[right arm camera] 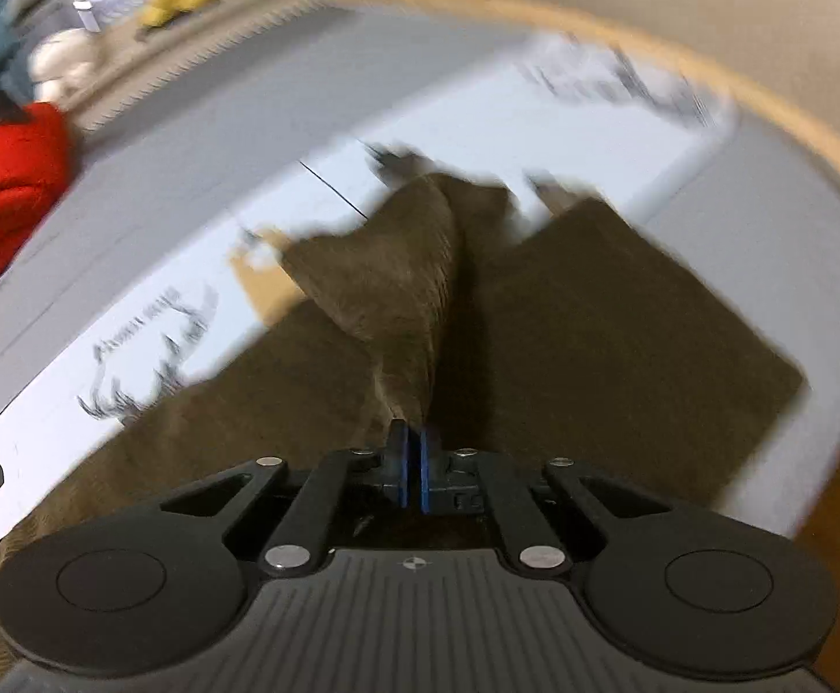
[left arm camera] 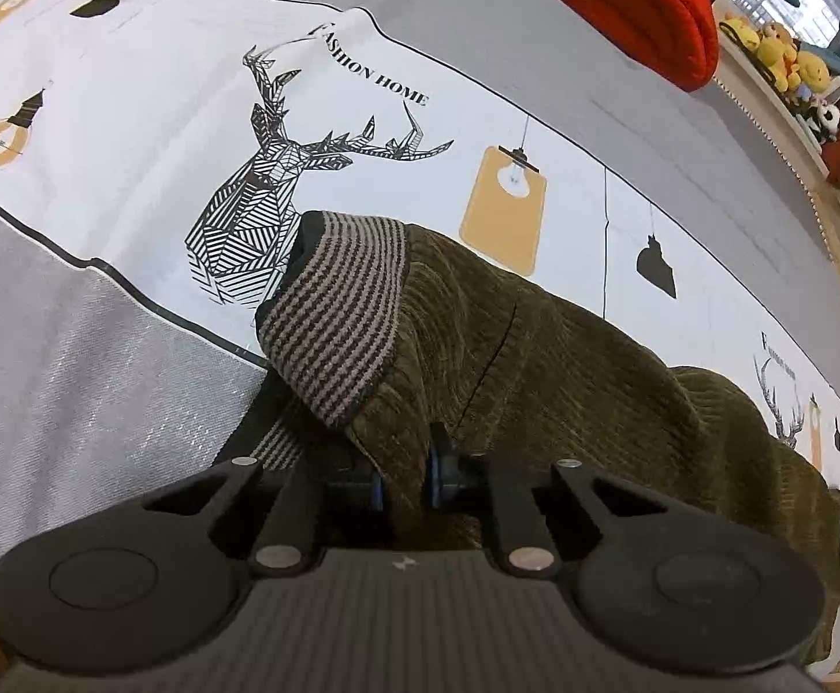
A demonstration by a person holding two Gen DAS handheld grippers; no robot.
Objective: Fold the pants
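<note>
Spread across a bed, a grey and white printed bedcover (left arm camera: 131, 133) carries the olive-brown corduroy pants (left arm camera: 535, 358), which lie from centre to lower right of the left wrist view. Their striped knit waistband (left arm camera: 339, 312) is turned up. Soft, limp and fairly thick, they should drape rather than hold shape; waistband and leg hems look like the best holds. The left gripper (left arm camera: 411, 470) is pinching a fold near the waistband; the right gripper (right arm camera: 414, 473) is clamped on a raised ridge of a leg. "FASHION HOME" (left arm camera: 371, 72) is printed above a geometric deer head (left arm camera: 270, 185).
</note>
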